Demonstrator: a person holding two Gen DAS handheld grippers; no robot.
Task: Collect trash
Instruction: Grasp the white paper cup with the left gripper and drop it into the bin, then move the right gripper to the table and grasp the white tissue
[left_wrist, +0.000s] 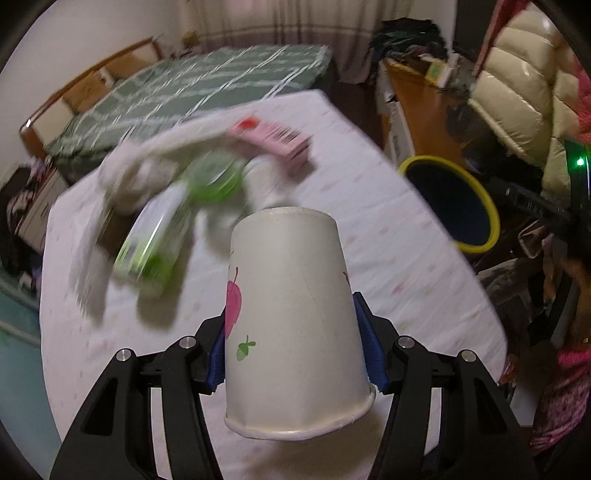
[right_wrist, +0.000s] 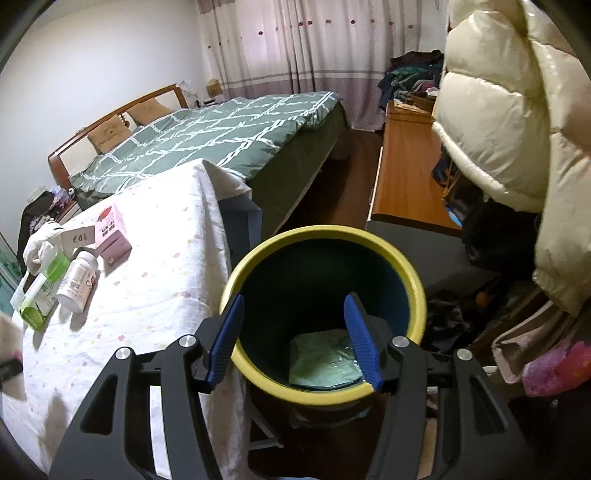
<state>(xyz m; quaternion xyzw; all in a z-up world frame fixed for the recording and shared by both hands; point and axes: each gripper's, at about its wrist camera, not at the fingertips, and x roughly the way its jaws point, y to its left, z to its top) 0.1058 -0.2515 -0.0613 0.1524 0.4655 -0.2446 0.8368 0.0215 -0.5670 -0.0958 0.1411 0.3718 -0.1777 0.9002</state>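
A: Report the left tongs (left_wrist: 295, 354).

B: The left tongs are closed on one paper cup (left_wrist: 291, 325). The cup is held inverted, rim nearest the camera, with the blue pads (left_wrist: 371, 354) pressed on both sides. It carries a pink leaf print and a green acorn print. The cup is lifted above the bench (left_wrist: 369, 229), which is covered with a white dotted cloth.

A: What does the right wrist view add?

B: It shows the right tongs (right_wrist: 293, 339) spread wide and holding nothing, positioned above one bin (right_wrist: 373, 236) with a yellow rim and dark inside. One pale green wrapper (right_wrist: 321, 358) lies at the bottom. In the left wrist view the bin (left_wrist: 480, 192) appears only at the right of the bench, and its contents are not visible.

A: Items remaining on the bench?

B: The left wrist view is motion-blurred. The right wrist view is sharp and shows, grouped near the far left edge: one pink box (right_wrist: 110, 230), one white bottle (right_wrist: 78, 280) lying on its side, one green and white carton (right_wrist: 41, 291), and one crumpled white tissue (right_wrist: 40, 243).

A: Legible text?

B: Print is present on the pink box, bottle and carton, but too small to read.

A: Background?

B: One bed (right_wrist: 207, 136) with a green checked quilt and one cream padded jacket (right_wrist: 498, 122).
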